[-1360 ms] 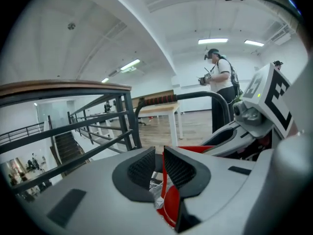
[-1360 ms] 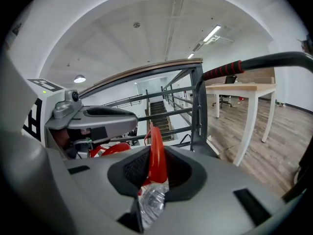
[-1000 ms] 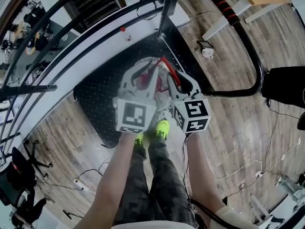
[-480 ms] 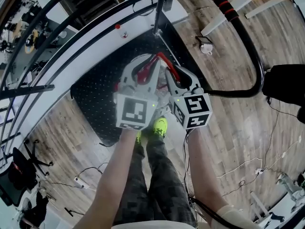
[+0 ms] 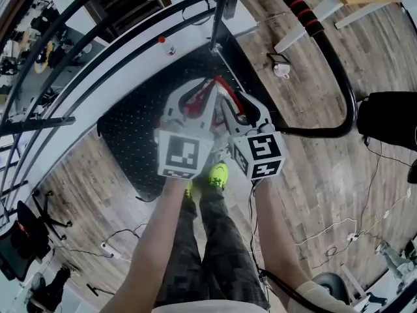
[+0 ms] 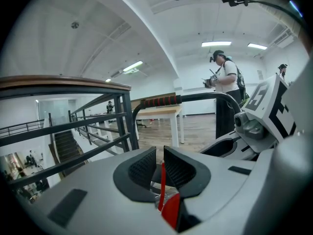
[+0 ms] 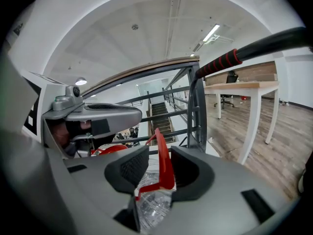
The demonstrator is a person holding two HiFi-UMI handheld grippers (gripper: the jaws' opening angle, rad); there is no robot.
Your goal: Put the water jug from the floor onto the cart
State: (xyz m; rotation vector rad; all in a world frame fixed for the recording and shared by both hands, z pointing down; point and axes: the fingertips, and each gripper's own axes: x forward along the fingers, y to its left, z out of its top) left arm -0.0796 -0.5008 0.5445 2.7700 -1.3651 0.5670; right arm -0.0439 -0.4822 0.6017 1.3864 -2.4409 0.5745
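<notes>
The water jug [image 7: 154,204] is clear plastic with a red cap [image 7: 110,150] and a thin red handle [image 5: 221,89]. It is over the black studded cart deck [image 5: 130,129]; whether it rests there I cannot tell, as both grippers cover it. My left gripper [image 5: 194,103] is shut on the red handle [image 6: 162,180], its pads pinching the strap. My right gripper [image 5: 227,104] has just been opening. The red handle [image 7: 165,165] stands between its jaws, leaning on the right pad with a gap on the left.
The cart's black push bar with a red grip [image 5: 296,5] curves round the right side. Black stair railings [image 5: 58,64] run along the left. A desk leg [image 5: 306,31] and cables [image 5: 339,227] lie on the wood floor, and another person [image 6: 226,89] stands far off.
The right gripper's fingers stand a little wider apart around the handle. Both grippers and the jug have stayed over the cart deck with only a slight shift.
</notes>
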